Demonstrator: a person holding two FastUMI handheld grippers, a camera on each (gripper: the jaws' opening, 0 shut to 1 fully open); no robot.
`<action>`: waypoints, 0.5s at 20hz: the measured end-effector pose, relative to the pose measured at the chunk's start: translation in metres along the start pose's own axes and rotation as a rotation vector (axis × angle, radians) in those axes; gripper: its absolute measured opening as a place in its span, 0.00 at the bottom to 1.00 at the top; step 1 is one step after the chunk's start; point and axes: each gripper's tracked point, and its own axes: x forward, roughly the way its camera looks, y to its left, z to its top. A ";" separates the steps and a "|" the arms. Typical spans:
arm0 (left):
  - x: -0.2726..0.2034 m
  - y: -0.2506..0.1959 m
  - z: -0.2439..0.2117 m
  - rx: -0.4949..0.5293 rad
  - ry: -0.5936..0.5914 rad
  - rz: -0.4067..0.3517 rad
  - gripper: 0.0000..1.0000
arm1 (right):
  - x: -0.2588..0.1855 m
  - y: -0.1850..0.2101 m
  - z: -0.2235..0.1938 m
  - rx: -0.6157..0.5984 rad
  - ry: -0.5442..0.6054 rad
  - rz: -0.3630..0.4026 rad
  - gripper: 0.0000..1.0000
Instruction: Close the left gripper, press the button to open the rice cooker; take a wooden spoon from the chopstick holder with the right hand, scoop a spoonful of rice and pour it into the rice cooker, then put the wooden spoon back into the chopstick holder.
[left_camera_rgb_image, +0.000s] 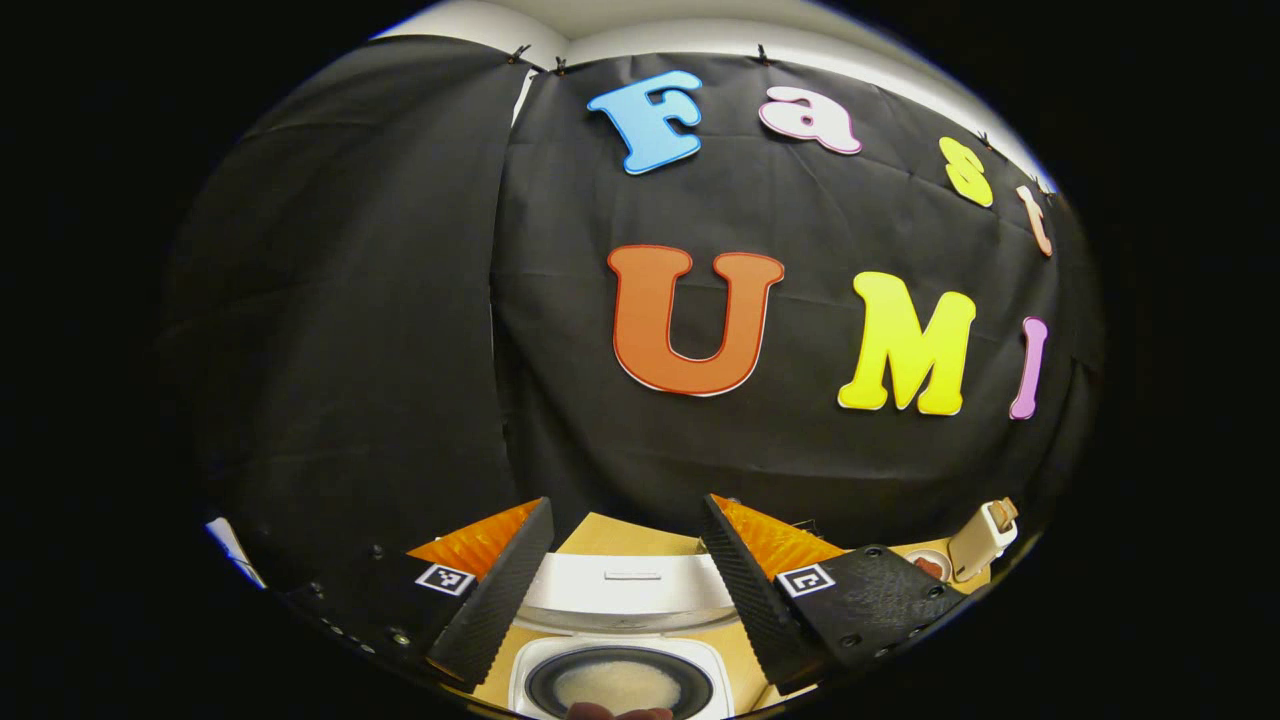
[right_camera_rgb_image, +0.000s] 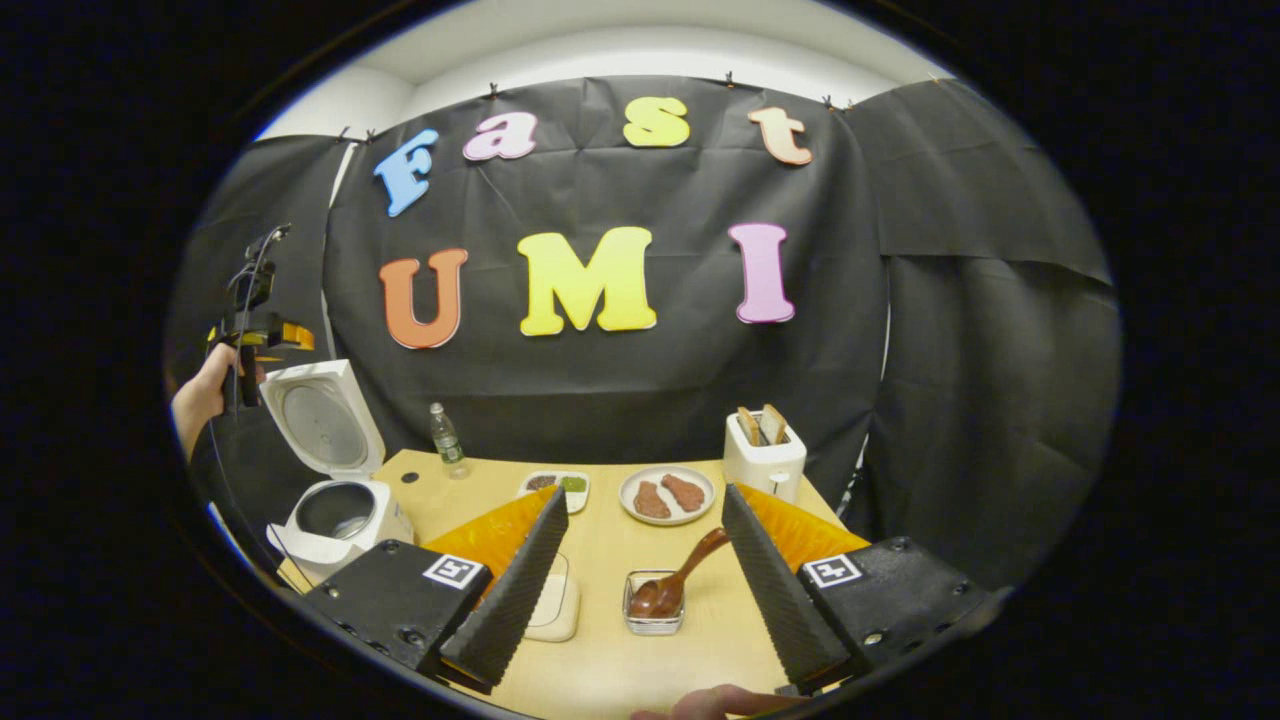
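Rice cooker (right_camera_rgb_image: 340, 515) sits at the table's (right_camera_rgb_image: 610, 640) near left corner, lid (right_camera_rgb_image: 320, 420) swung up and standing open behind the pot. In the left gripper view the cooker (left_camera_rgb_image: 620, 670) lies directly below, white rice in the pot (left_camera_rgb_image: 618, 685), raised lid (left_camera_rgb_image: 625, 590) beyond it.

Left gripper (left_camera_rgb_image: 625, 590) hovers above the cooker, jaws apart, holding nothing. In the right gripper view it shows (right_camera_rgb_image: 255, 335) above the open lid, held by a hand (right_camera_rgb_image: 205, 395).

Right gripper (right_camera_rgb_image: 645, 570) hangs over the table's near edge, well right of the cooker, jaws spread wide and empty. Between its fingers: a small clear container (right_camera_rgb_image: 652, 605) with the wooden spoon (right_camera_rgb_image: 680, 580) resting in it, bowl down, handle tilted up to the right.

Further right of the cooker: a water bottle (right_camera_rgb_image: 447, 440), a small tray (right_camera_rgb_image: 558, 487), a plate (right_camera_rgb_image: 668, 495) with two brown pieces, a toaster (right_camera_rgb_image: 765, 455) with bread slices.
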 end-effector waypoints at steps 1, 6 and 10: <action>0.007 0.003 -0.006 0.004 0.013 0.003 0.94 | -0.002 -0.003 -0.003 0.013 0.006 -0.013 0.99; 0.018 0.004 -0.015 0.014 0.054 -0.014 0.94 | -0.007 -0.012 -0.005 0.052 0.008 -0.056 1.00; 0.018 0.002 -0.021 0.034 0.085 -0.012 0.96 | -0.012 -0.007 -0.005 0.050 0.002 -0.058 1.00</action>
